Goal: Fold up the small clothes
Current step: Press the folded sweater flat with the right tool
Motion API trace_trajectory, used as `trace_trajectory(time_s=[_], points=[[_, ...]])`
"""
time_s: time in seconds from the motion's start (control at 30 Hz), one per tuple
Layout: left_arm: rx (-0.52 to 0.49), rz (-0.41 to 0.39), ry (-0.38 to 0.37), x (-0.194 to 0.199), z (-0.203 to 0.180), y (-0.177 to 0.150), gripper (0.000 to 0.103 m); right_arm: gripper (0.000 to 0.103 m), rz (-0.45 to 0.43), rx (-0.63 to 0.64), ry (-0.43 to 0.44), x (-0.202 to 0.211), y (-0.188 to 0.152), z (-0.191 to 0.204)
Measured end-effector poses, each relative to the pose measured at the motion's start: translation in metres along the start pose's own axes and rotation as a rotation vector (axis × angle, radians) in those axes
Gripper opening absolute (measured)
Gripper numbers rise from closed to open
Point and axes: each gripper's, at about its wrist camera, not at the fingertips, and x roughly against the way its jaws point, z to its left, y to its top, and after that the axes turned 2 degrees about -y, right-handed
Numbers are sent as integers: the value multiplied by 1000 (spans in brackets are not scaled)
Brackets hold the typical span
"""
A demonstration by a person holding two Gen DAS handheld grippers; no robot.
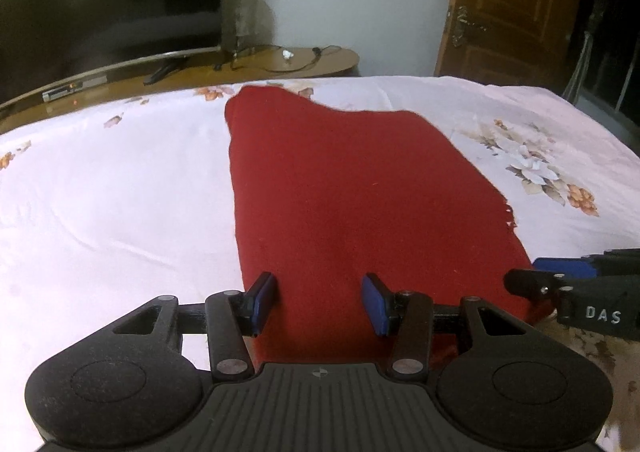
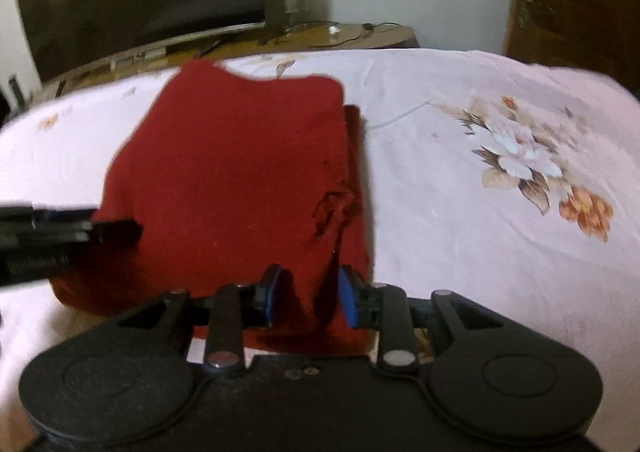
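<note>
A red cloth (image 1: 352, 191) lies folded flat on the white floral bedsheet (image 1: 120, 191), its near edge under both grippers. My left gripper (image 1: 320, 304) hovers over the cloth's near left corner, blue pads wide apart and flat fabric beneath them. My right gripper (image 2: 310, 294) sits at the near right corner of the red cloth (image 2: 232, 163), where a raised ridge of fabric stands between its pads; a shadowed gap shows beside the left pad. The cloth's right edge looks frayed and doubled. Each gripper shows in the other's view: the right gripper (image 1: 536, 276) and the left gripper (image 2: 100, 223).
Beyond the bed's far edge stands a wooden cabinet (image 1: 280, 63) with a dark television (image 1: 100, 3), a glass vase and cables on it. A brown wooden door (image 1: 512, 3) is at the back right. Bare bedsheet (image 2: 460, 232) spreads on both sides of the cloth.
</note>
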Motion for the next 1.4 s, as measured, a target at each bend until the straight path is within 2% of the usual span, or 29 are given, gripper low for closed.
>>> trace_trajectory(time_s=[0.13, 0.27, 0.37, 0.43, 0.53, 0.6, 0.73, 0.83, 0.9, 1.0, 1.07, 1.1, 1.13, 1.23, 1.4], points=[[8, 4, -9, 0, 3, -1, 47, 32, 31, -3, 20, 4, -7, -3], [2, 6, -6, -3, 2, 0, 47, 32, 51, -71, 46, 2, -3, -8], [11, 6, -8, -3, 2, 0, 47, 22, 61, -60, 73, 2, -2, -3], [12, 3, -11, -3, 3, 0, 48, 12, 67, -75, 79, 1, -3, -5], [19, -6, -14, 0, 4, 1, 48, 8, 54, -48, 80, 6, -1, -4], [20, -15, -16, 3, 5, 4, 48, 8, 22, 15, 35, 11, 0, 1], [16, -39, -36, 11, 1, 11, 48, 8, -17, 44, -11, 22, 8, -6], [-2, -3, -29, 1, -2, 6, 48, 8, 31, 36, 13, 17, 6, -11], [-8, 0, -31, -3, -2, -1, 48, 8, 40, 87, -37, 8, -3, -7], [-5, 0, -29, -2, -3, -4, 47, 9, 38, 99, -56, 0, -9, -4], [14, 12, -41, -6, 1, -3, 47, 15, 54, 87, -35, 3, -4, -6], [22, 15, -42, -7, 2, -2, 47, 21, 55, 57, -23, 6, -1, -10], [28, 17, -42, -7, 3, -1, 47, 24, 43, 24, -6, 11, 4, -13], [26, 20, -36, -8, 1, 0, 47, 25, -44, -5, 16, 29, 20, -12], [38, 29, -34, -9, 2, 2, 48, 23, -97, 65, 33, 15, 41, 9]])
